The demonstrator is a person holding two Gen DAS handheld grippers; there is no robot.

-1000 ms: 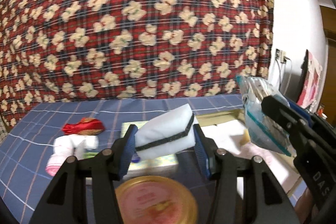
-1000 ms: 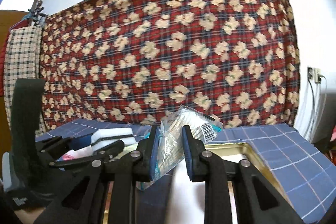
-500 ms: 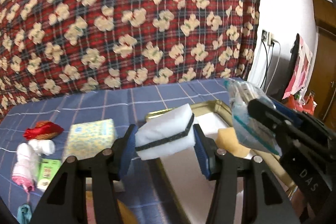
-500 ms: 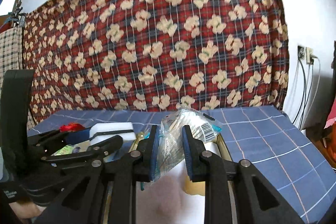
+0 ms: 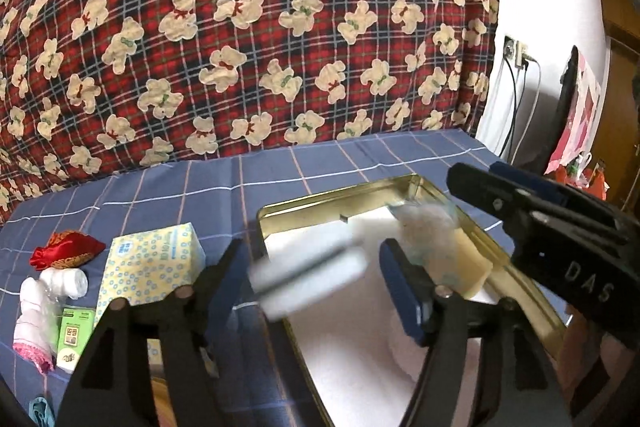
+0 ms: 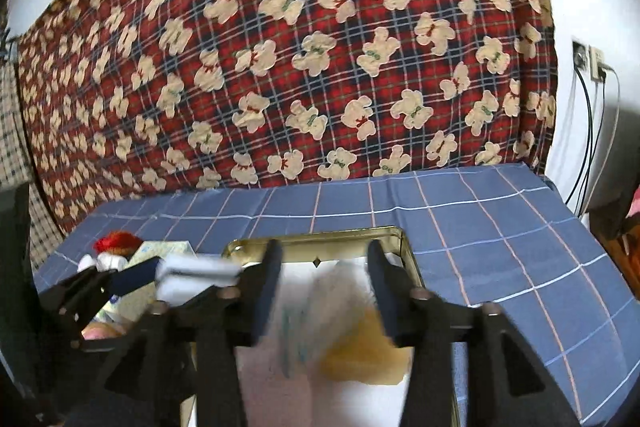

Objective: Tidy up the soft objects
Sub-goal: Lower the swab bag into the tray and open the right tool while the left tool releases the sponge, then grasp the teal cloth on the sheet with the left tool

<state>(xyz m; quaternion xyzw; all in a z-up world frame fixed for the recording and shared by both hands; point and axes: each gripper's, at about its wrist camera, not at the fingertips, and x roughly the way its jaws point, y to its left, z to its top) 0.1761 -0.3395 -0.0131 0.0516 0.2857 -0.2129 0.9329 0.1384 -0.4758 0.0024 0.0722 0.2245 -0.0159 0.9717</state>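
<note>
1. My left gripper has just been opening; its jaws stand wide, and the white sponge sits blurred between them, seemingly clear of both pads and dropping.
2. My right gripper has also just been opening. Its jaws are apart, and the clear plastic packet, smeared with motion, falls between them untouched.
3. Both items are over the gold tin. The sponge is above its left rim; the packet is over its white interior, beside a yellow sponge already lying inside.
4. Left of the tin, on the blue checked cloth, a tissue pack, a red pouch, a white rolled cloth and a small green packet lie outside it.
5. Judgement: the step in hand is release into the tin. The sponge may catch the rim.
6. Next move, as I judge it: draw both grippers back clear of the tin, then carry them left to the items outside it, jaws open.
</note>
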